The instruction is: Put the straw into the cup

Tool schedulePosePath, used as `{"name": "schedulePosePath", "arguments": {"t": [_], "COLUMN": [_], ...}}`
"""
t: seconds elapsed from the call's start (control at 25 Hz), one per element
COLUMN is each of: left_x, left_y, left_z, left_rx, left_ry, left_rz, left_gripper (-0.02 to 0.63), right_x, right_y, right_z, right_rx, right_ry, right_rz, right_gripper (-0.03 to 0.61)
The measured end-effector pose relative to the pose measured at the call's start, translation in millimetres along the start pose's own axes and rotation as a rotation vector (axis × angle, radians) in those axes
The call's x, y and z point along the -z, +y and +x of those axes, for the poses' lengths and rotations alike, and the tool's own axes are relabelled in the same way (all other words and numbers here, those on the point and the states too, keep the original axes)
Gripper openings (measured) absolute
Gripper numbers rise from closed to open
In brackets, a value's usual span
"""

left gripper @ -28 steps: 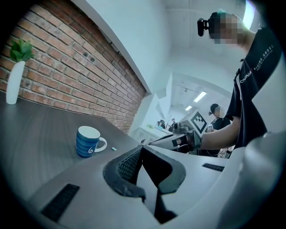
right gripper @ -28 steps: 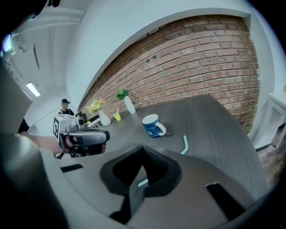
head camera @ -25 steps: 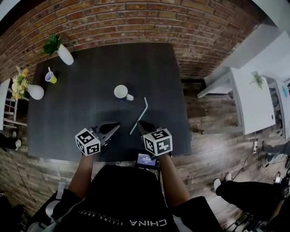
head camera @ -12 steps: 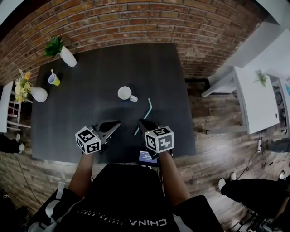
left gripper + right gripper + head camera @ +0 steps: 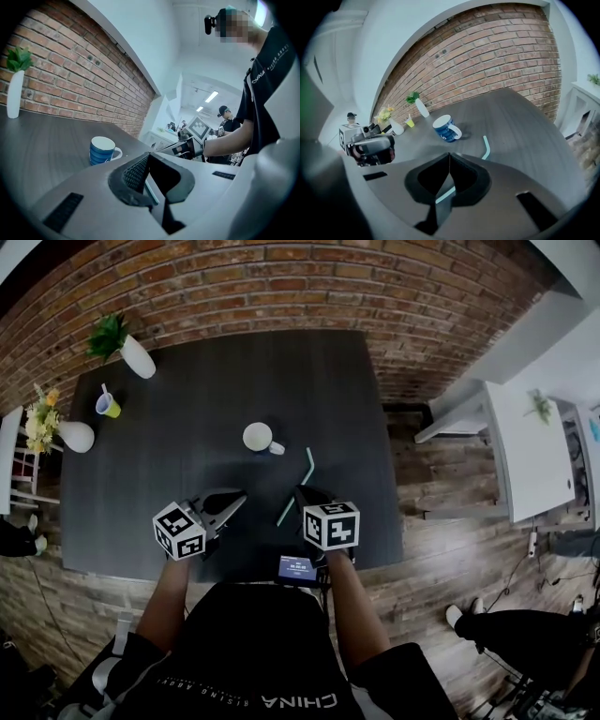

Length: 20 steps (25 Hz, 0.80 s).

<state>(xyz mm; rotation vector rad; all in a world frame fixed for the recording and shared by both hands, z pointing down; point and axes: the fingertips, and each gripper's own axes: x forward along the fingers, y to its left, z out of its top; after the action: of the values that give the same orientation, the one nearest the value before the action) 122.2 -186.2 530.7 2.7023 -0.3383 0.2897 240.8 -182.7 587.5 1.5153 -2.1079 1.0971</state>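
A blue-striped white cup (image 5: 258,437) stands upright near the middle of the dark table (image 5: 187,381). A pale teal bent straw (image 5: 296,486) lies flat on the table to the cup's right and nearer me. My right gripper (image 5: 306,494) is shut, its tips just right of the straw's lower half; in the right gripper view (image 5: 449,161) the straw (image 5: 486,147) runs out past the closed jaws toward the cup (image 5: 446,128). My left gripper (image 5: 232,499) is shut and holds nothing, left of the straw. In the left gripper view (image 5: 149,157) the cup (image 5: 101,150) stands ahead on the left.
At the table's far left stand a white vase with a green plant (image 5: 131,351), a small yellow-green cup (image 5: 107,404) and a white vase of flowers (image 5: 66,432). A brick wall (image 5: 281,287) runs behind the table. A small device with a lit screen (image 5: 298,568) sits at the near edge.
The head view has shifted a little. Both grippers stay shut near the table's front edge, and the straw and cup lie where they were.
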Motion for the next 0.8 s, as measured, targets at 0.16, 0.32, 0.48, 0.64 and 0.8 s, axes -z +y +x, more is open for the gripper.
{"name": "schedulePosePath", "arguments": {"t": [0.16, 0.32, 0.48, 0.64, 0.8], "left_x": [0.8, 6.5, 14.1, 22.1, 28.5], "left_y": [8.2, 12.7, 17.7, 24.7, 30.8], "left_z": [-4.6, -12.0, -24.9, -39.8, -52.2], "left_rx": [-0.016, -0.027, -0.045, -0.067, -0.08], "left_ry": [0.002, 0.008, 0.011, 0.007, 0.003], "left_rz": [-0.011, -0.027, -0.045, -0.066, -0.083], "left_gripper": [0.003, 0.003, 0.003, 0.003, 0.003], "right_x": [10.7, 26.9, 40.0, 45.9, 45.5], "right_y": [-11.9, -28.8, -51.0, -63.9, -63.1], "right_z": [16.3, 36.1, 48.5, 59.6, 64.5], "right_rx": [0.038, 0.101, 0.204, 0.292, 0.363], "right_ry": [0.046, 0.104, 0.143, 0.183, 0.214], "right_rz": [0.036, 0.099, 0.212, 0.248, 0.251], "right_gripper": [0.008, 0.064, 0.072, 0.072, 0.072]}}
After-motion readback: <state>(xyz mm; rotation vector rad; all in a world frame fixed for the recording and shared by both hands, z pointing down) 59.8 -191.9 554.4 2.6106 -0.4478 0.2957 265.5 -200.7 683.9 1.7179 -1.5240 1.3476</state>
